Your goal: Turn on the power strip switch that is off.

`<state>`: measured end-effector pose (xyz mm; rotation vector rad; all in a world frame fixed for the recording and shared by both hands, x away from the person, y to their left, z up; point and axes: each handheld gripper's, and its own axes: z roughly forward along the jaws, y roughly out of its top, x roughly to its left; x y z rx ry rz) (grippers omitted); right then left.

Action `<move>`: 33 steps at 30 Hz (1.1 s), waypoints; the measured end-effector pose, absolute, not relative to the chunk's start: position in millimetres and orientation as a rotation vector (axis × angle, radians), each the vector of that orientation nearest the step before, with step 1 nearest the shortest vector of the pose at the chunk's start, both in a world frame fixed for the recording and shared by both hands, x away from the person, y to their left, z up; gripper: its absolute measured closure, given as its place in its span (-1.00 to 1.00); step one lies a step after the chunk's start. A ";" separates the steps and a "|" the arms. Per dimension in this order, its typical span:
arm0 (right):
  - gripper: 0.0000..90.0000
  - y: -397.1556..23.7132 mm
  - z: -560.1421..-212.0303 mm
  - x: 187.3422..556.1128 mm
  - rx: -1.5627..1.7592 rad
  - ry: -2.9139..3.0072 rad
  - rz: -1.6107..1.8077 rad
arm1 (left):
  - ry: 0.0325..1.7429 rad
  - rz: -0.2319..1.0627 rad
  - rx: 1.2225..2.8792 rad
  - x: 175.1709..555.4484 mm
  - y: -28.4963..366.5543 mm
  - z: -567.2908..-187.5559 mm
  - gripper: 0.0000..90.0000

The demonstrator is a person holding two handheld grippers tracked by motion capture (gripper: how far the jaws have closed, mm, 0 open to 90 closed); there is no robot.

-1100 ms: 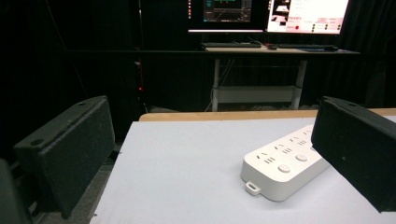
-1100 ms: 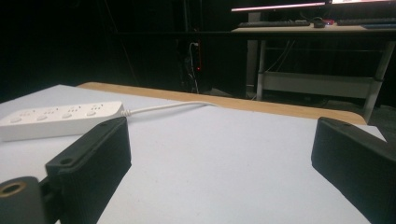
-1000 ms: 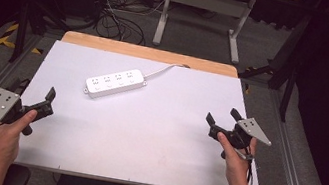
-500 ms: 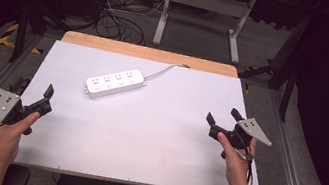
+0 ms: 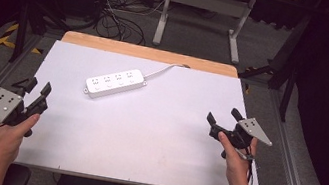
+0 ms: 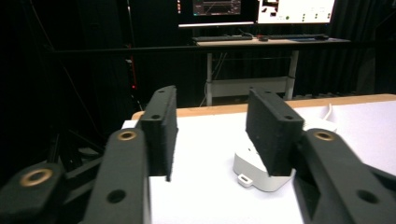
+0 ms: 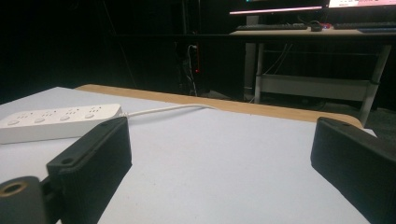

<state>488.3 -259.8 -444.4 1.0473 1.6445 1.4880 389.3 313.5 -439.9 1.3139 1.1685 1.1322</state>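
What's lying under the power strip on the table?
The power strip lies flat on the white table top, with its cord running to the table's far wooden edge. Nothing pokes out beneath it; the surface directly under it is covered.

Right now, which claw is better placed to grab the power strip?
Left, probably. The power strip lies left of centre, nearer the left claw, whose open jaws already frame its end. The right claw, also open, sits farther off.

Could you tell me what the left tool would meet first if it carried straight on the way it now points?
Probably the near end of the white power strip, which lies ahead of the open left tool, partly behind one jaw; depth is uncertain.
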 end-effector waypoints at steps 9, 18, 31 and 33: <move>-0.87 -260.7 -443.8 488.1 1.055 1.636 1.492 | 1.166 1.096 1.317 388.3 316.9 -438.1 0.77; -0.86 -259.2 -444.0 487.5 1.054 1.640 1.496 | 1.202 1.104 1.305 386.7 321.5 -437.1 1.00; -0.85 -261.6 -442.3 487.6 1.062 1.619 1.494 | 1.144 1.094 1.312 390.6 316.1 -425.7 1.00; -0.85 -262.4 -442.0 487.5 1.061 1.617 1.492 | 1.139 1.082 1.304 394.4 313.4 -421.6 1.00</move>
